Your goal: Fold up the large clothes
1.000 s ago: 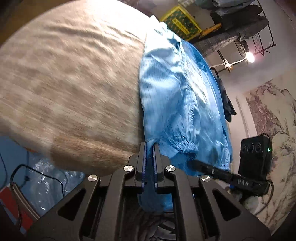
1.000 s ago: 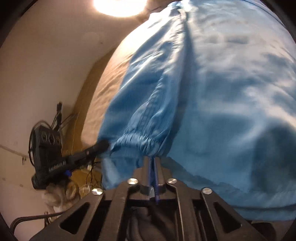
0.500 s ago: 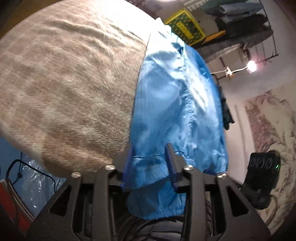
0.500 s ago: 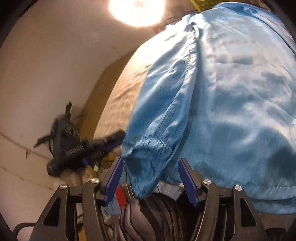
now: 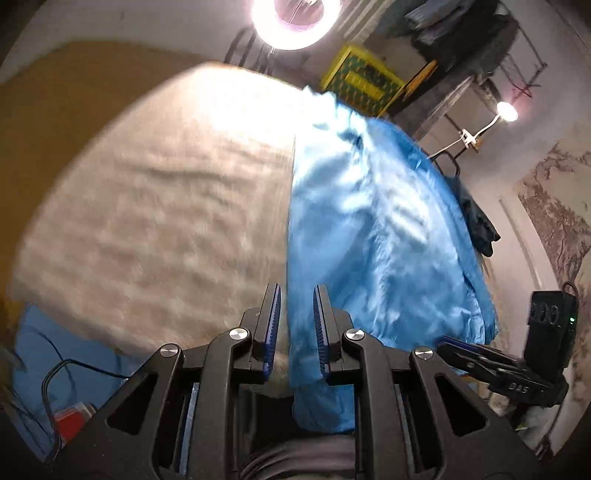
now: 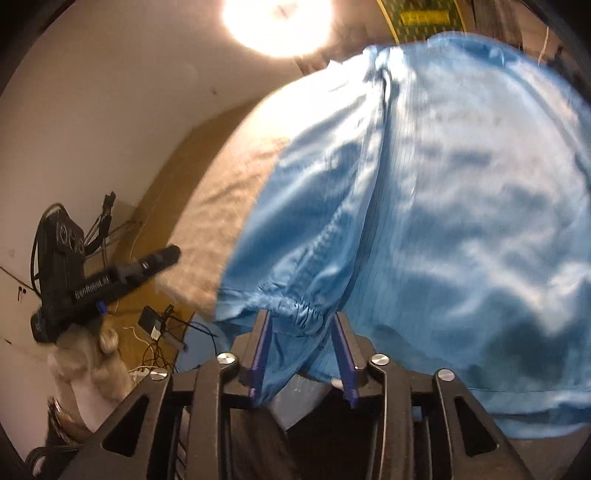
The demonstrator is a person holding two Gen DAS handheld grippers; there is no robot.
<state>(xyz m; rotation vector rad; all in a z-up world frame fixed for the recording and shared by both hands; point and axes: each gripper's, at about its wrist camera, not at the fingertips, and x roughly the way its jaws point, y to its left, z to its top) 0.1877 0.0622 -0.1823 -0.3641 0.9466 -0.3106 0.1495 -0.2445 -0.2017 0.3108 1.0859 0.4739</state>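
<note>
1. The left gripper [image 5: 296, 295] is seen with its jaws parted; a narrow gap is left between the two blue-lined fingers [image 5: 274, 314], and nothing is clamped there.
2. The near edge of the blue garment [image 5: 376, 236] is seen in this gap and hangs down past the fingers, but no pinching of the cloth is shown.
3. The right gripper [image 6: 301, 321] is also held with its jaws apart, wider than the left ones.
4. The elastic cuff [image 6: 295, 304] of the garment's sleeve is seen just at the fingertips [image 6: 263, 325] of the right gripper, between them; whether it is touched by the pads cannot be told.
5. The garment [image 6: 461, 206] is spread flat on the beige bed cover [image 5: 155, 206], with its near hem falling over the near edge of the cover.
6. In the left wrist view, the bare part of the cover lies to the left of the garment; in the right wrist view the cover [image 6: 221, 206] is also seen to the left of the garment.
7. Beyond the far end of the garment, a yellow crate [image 5: 360, 86] is placed, and a ring light [image 5: 295, 18] is lit above it to the left.
8. To the right of the garment, the other handheld gripper with its black camera box [image 5: 550, 332] is seen in the left wrist view.
9. A painted wall panel [image 5: 557, 206] is seen further right of the garment.
</note>
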